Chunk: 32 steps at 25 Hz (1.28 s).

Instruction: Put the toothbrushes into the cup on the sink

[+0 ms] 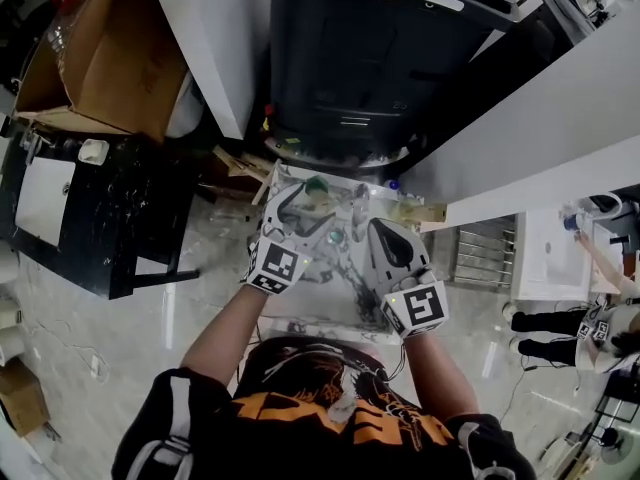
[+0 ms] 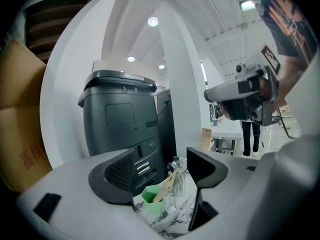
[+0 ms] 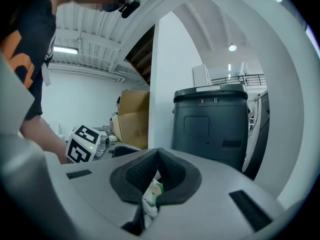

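The left gripper (image 2: 160, 171) has its fingers (image 2: 117, 176) spread wide, with nothing pressed by either pad. Just beyond the gap and a little below the fingertips, the green cup (image 2: 150, 196) stands on the marbled sink (image 2: 172, 223). A wooden toothbrush (image 2: 165, 186) leans inside the cup, its upper end tilted toward the right-hand finger, clear of both pads. Right behind the cup, in line with the gap, is the clear faucet (image 2: 179, 173).

The right gripper (image 3: 157, 160) has its fingers (image 3: 135, 176) pressed together, with nothing between them. A sliver of marbled surface and a speck of green show just under the tips.

Past both pairs of fingertips stands a dark grey machine (image 2: 117, 116). Left of the left gripper's fingers, farther back, is a cardboard box (image 2: 20, 134).
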Available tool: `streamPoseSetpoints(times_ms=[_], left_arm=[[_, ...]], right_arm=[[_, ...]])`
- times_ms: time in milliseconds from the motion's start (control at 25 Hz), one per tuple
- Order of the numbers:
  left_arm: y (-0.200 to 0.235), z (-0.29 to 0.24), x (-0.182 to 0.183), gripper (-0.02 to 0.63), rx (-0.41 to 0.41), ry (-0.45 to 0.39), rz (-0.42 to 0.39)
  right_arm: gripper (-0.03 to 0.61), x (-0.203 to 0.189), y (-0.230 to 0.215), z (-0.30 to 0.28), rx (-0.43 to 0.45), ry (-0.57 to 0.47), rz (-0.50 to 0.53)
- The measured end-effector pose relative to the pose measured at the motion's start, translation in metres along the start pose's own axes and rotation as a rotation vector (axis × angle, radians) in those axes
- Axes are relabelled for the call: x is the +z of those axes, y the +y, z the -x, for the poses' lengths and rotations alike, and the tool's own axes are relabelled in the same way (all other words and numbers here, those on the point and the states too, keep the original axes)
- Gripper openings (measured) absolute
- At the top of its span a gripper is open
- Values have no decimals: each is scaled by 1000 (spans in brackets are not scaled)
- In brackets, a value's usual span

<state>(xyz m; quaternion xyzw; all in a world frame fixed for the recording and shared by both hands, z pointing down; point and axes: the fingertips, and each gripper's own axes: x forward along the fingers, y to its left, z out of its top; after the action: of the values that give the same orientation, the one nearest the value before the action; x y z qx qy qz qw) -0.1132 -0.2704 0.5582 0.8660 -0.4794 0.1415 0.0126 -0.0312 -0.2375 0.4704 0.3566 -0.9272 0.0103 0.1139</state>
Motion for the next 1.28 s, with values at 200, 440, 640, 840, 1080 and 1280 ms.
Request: streamPoseSetpoints(times_ms=[200,440,640,840,1080,1280], left_arm=[[-15,28,48,265,-23,-97,4],[-49,55,100,214,-82,-207,8],[-78,66,138,136,-121,-263,-65],[-107,76,165,79,-157,-289,-111],[-119,88,181,43,-132,-288,-86],[-132,90,191,43,-151,-279,-147]], right_arm=[[14,7,8,16,6,-22,3],[14,16,4,48,-26,-56,0],[14,26,-3,77,-55,-113,23],[14,32,-5,103,-65,-85,36],[14,50,-5,116,-57,-185,41],[14,53,-6,118,-59,-222,37]])
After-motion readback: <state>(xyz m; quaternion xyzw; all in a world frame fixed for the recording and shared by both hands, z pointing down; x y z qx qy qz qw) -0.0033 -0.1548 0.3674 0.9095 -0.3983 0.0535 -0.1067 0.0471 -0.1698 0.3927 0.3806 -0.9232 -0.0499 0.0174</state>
